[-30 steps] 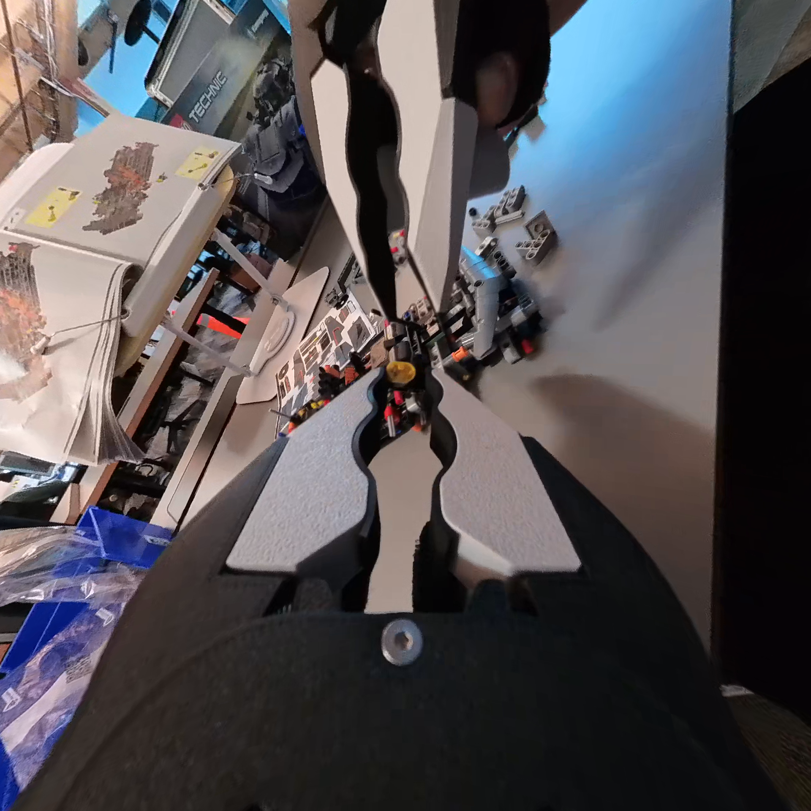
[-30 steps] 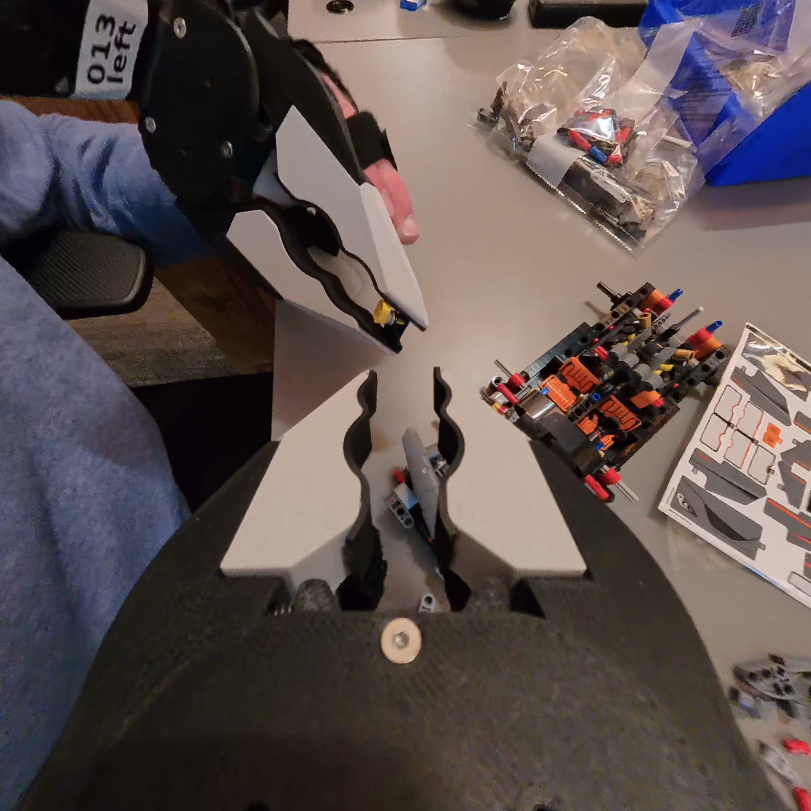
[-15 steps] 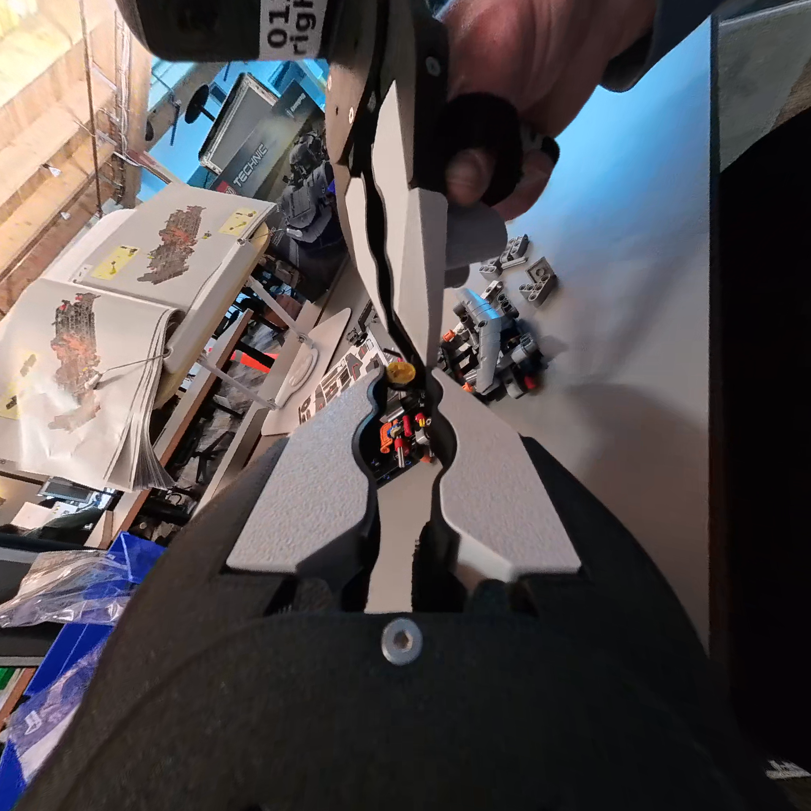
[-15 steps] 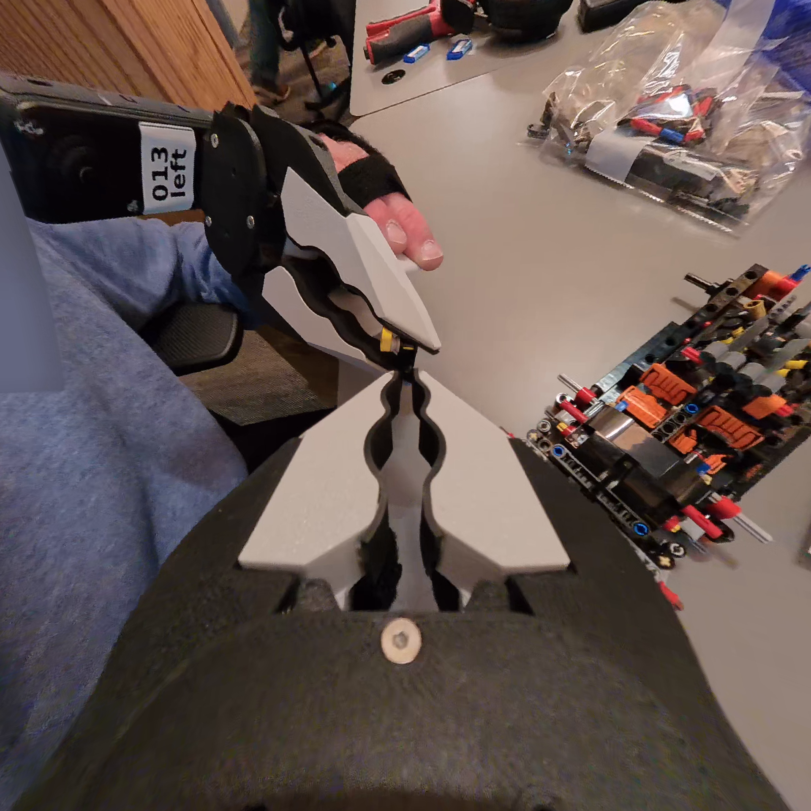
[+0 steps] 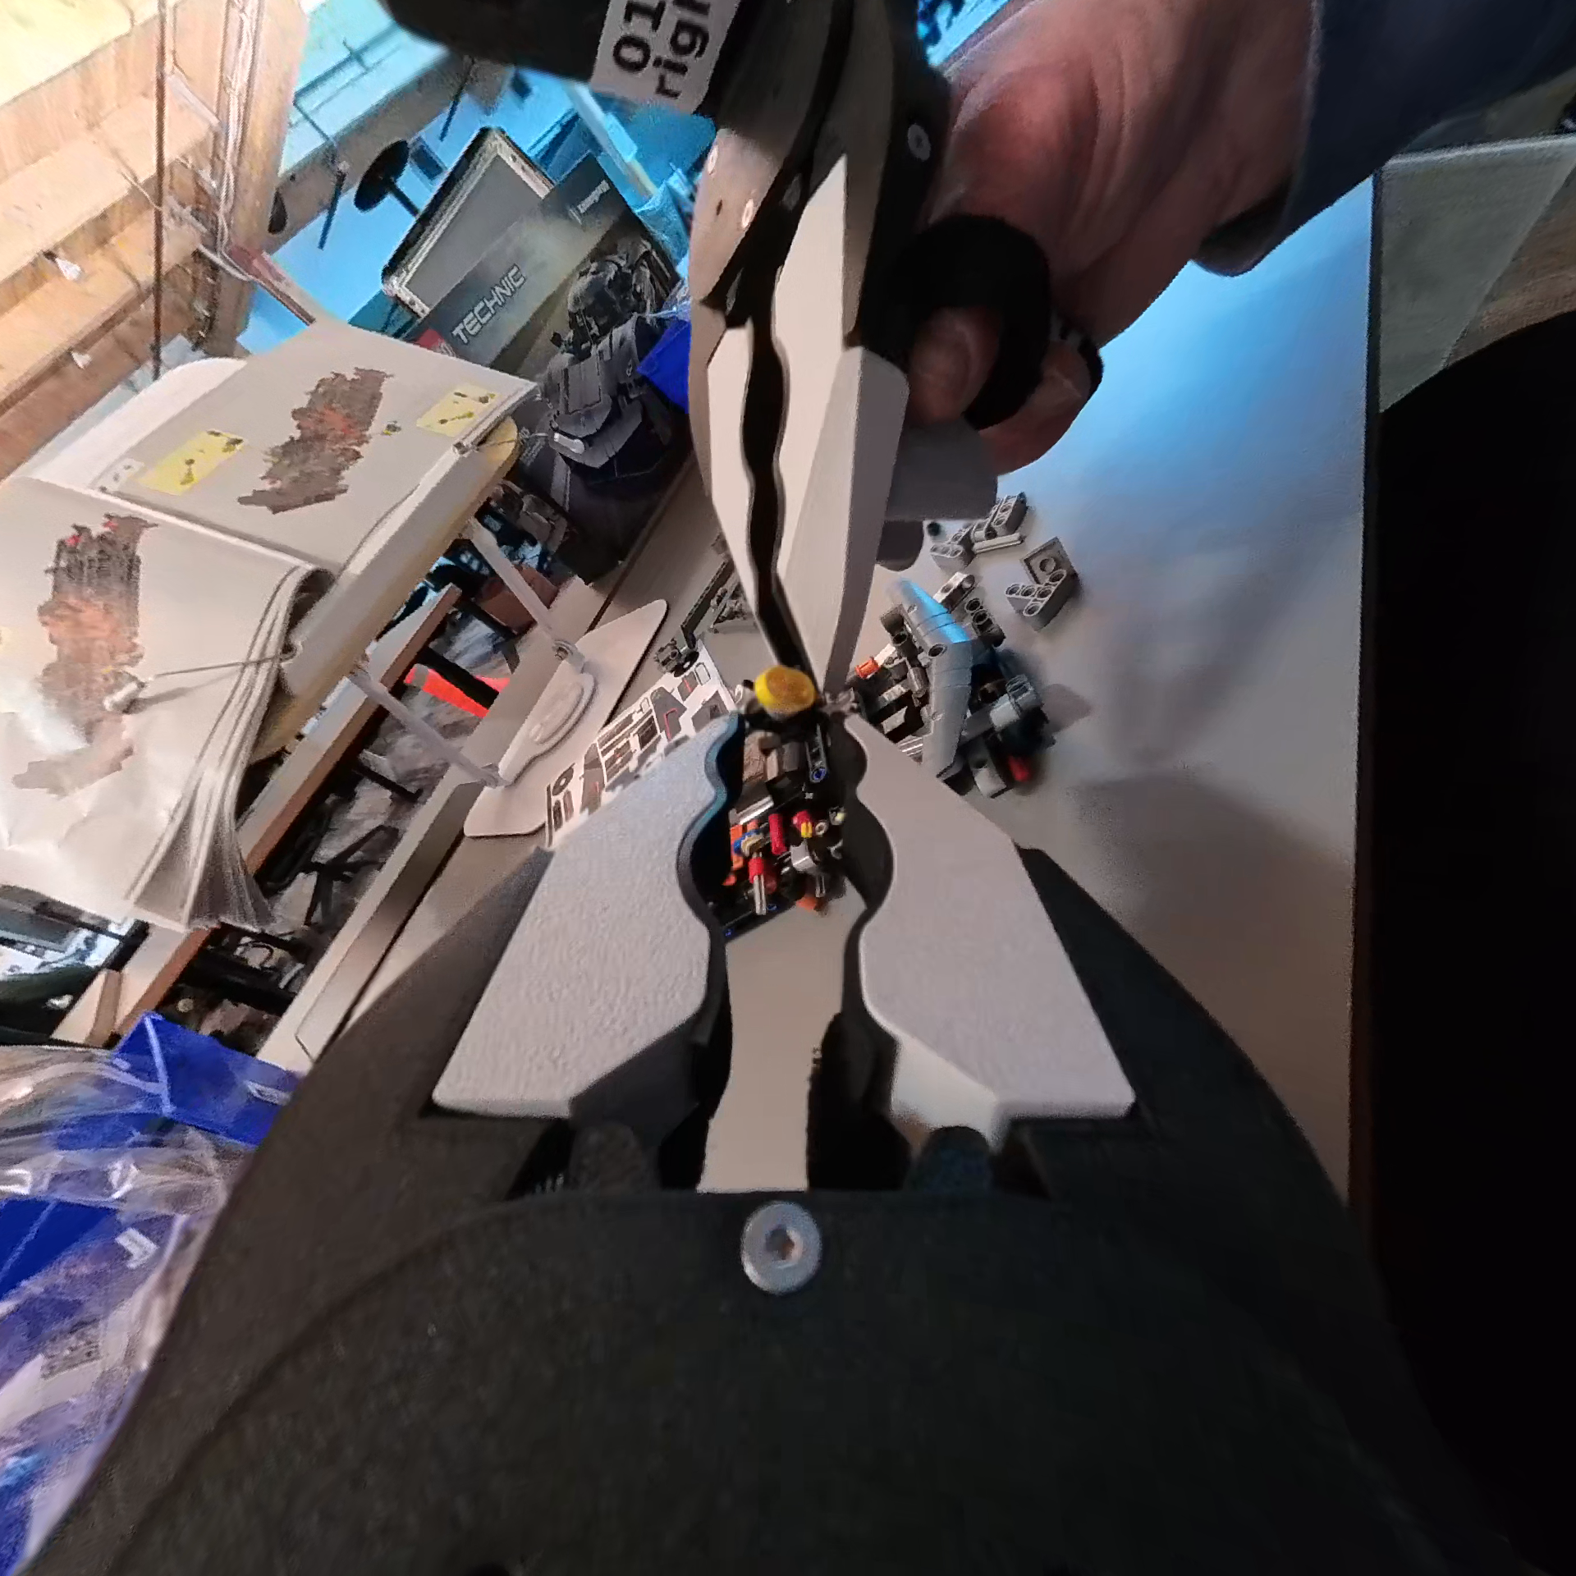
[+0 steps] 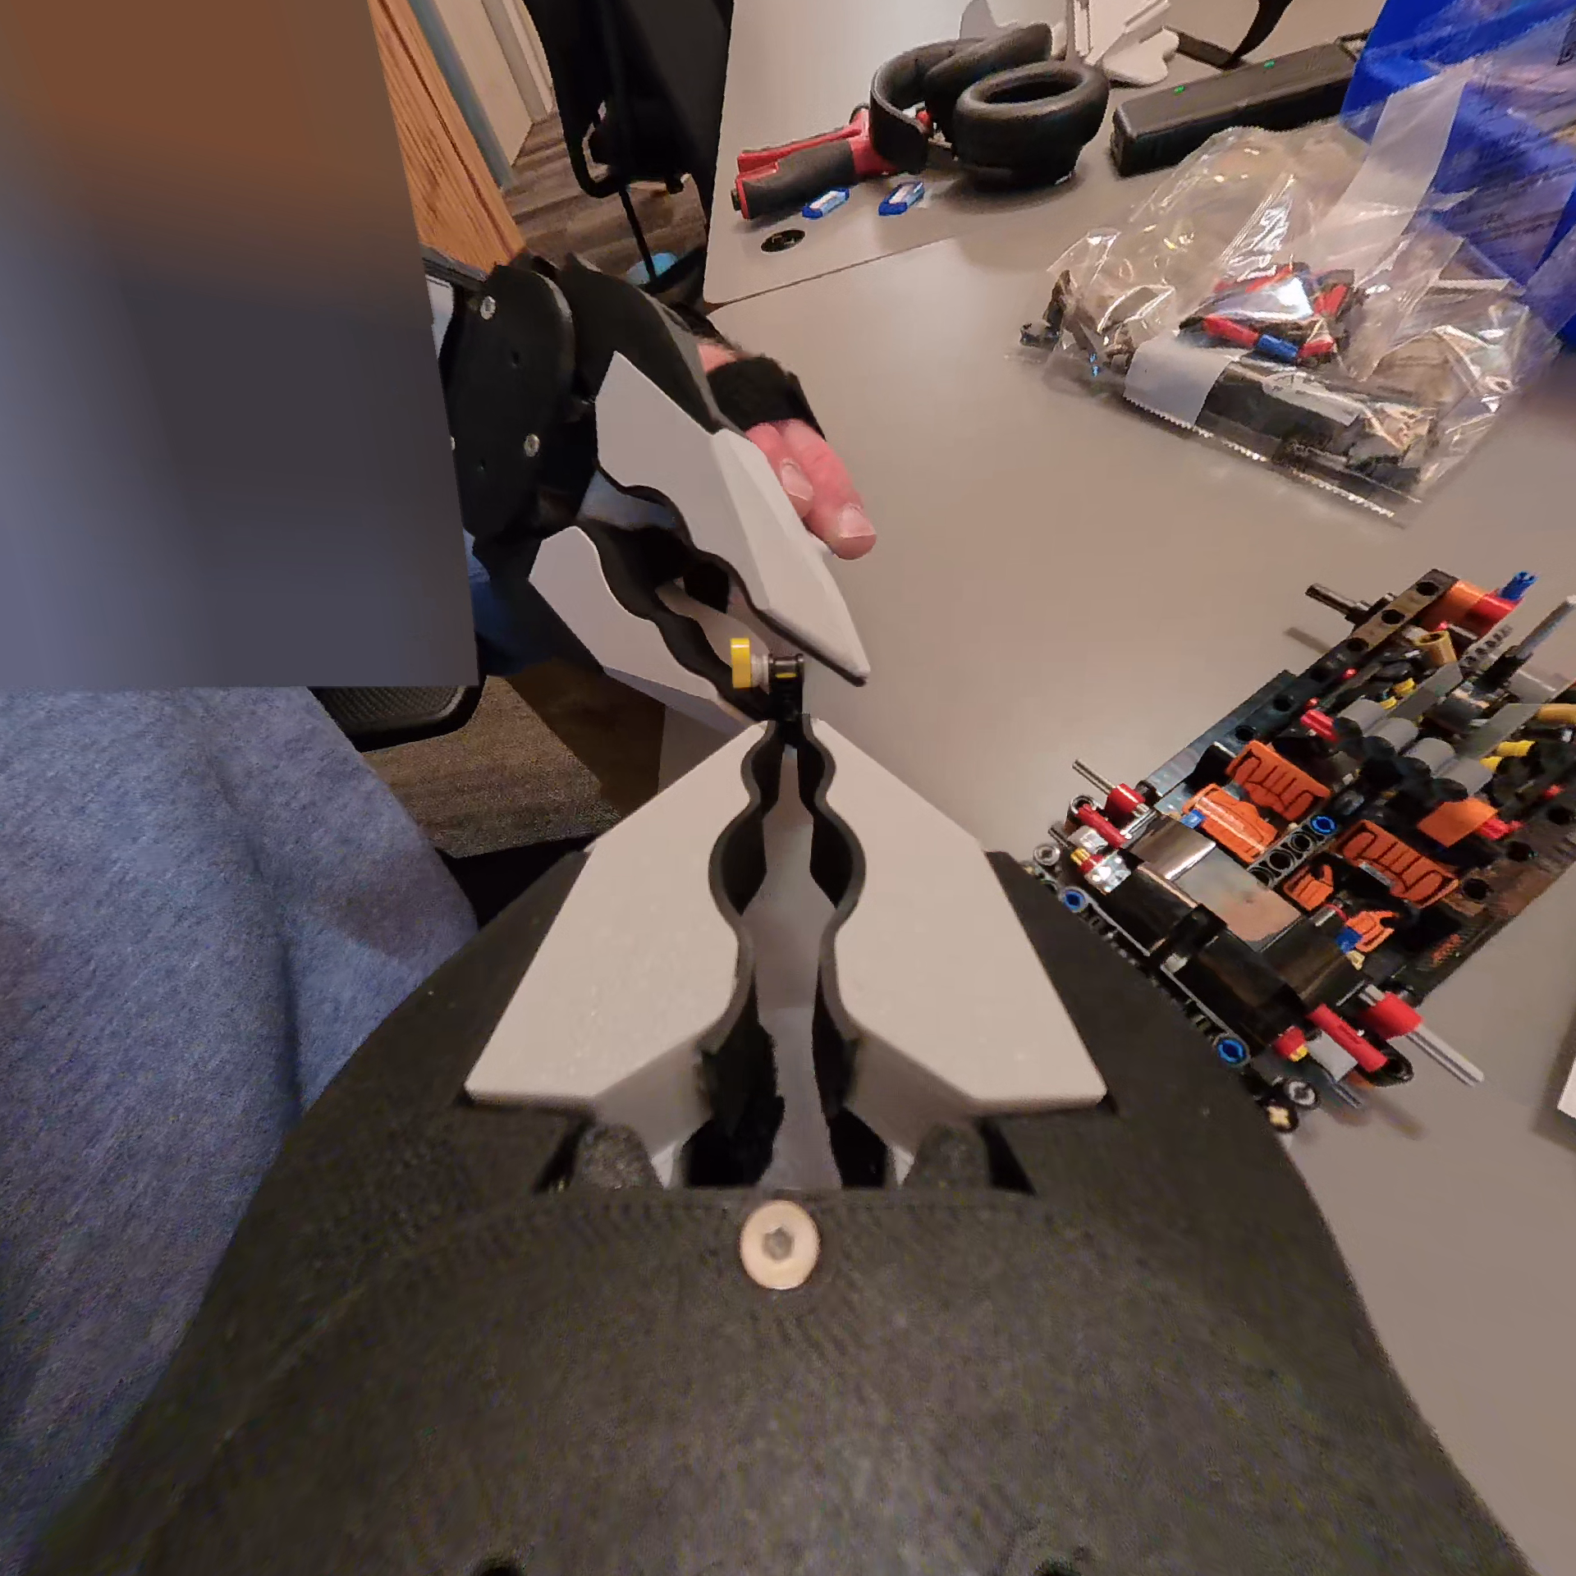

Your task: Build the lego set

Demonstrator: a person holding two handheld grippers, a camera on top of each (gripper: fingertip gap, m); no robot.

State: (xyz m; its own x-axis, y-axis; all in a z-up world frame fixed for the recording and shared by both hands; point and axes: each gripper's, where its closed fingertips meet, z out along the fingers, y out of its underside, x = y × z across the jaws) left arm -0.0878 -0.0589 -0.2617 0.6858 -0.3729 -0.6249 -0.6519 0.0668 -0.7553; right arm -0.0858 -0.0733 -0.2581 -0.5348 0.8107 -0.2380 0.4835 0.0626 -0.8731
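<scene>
Clear parts bag [image 6: 1305, 333] lies beyond chassis [image 6: 1330, 861].

Right tongs [image 6: 786, 733] pinched closed on a thin black piece [image 6: 788, 712], tips nearly touching. Left tongs [image 6: 772, 661] come in from upper left, tips meeting the same spot, closed on a small yellow part [image 6: 740, 662] joined to the black piece. Both held above the counter [image 6: 1066, 597] near its edge. Half-built model [image 6: 1330, 844], black with orange and red bits, lies flat on the counter to the right. Clear bag of parts [image 6: 1279, 341] farther back, partly over a blue bin [image 6: 1467, 111]. Black headphones [image 6: 1006, 102] and a red-handled tool [image 6: 810, 170] on the far counter. Blue sleeve [image 6: 170, 938] lower left.
</scene>
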